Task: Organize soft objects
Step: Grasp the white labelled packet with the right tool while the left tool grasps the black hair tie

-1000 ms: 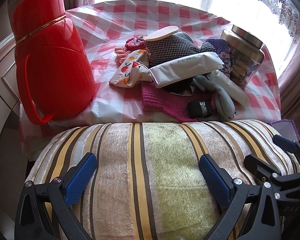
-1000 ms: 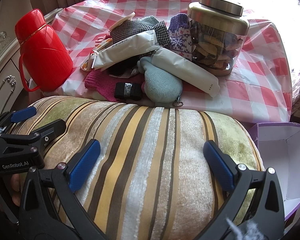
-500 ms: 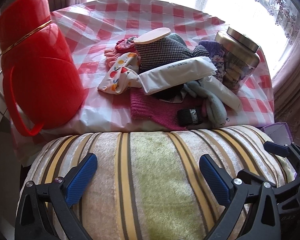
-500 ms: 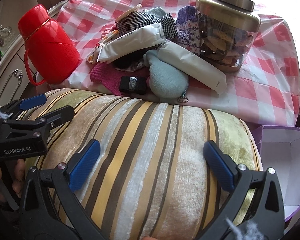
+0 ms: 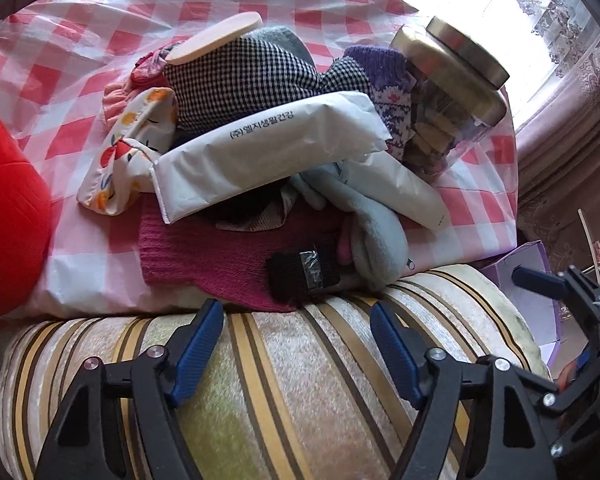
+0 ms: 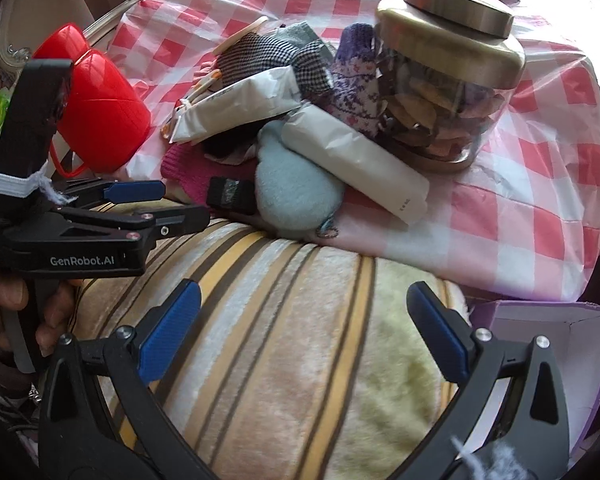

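A striped velvet cushion (image 5: 284, 392) fills the foreground of both views (image 6: 300, 340), resting against the table's near edge. My left gripper (image 5: 296, 344) is shut on the striped cushion, its blue pads pressing into the fabric. My right gripper (image 6: 304, 328) is shut on the same cushion further right. A heap of soft things lies on the checked tablecloth (image 5: 80, 40): a magenta knit (image 5: 204, 248), a pale blue mitten (image 6: 296, 192), a houndstooth cloth (image 5: 240, 84), a purple knit (image 6: 356, 76), a fruit-print pouch (image 5: 128, 148) and two white packets (image 5: 260, 148).
A red thermos (image 6: 100, 112) stands at the table's left. A gold-lidded glass jar (image 6: 444, 80) stands at the right of the heap. An open purple box (image 6: 540, 360) sits below the table's right edge. The left gripper also shows in the right wrist view (image 6: 136, 192).
Both grippers have pushed forward and up with the cushion, nearer the heap. The left gripper's jaws have narrowed on the fabric. The thermos has slid almost out of the left view.
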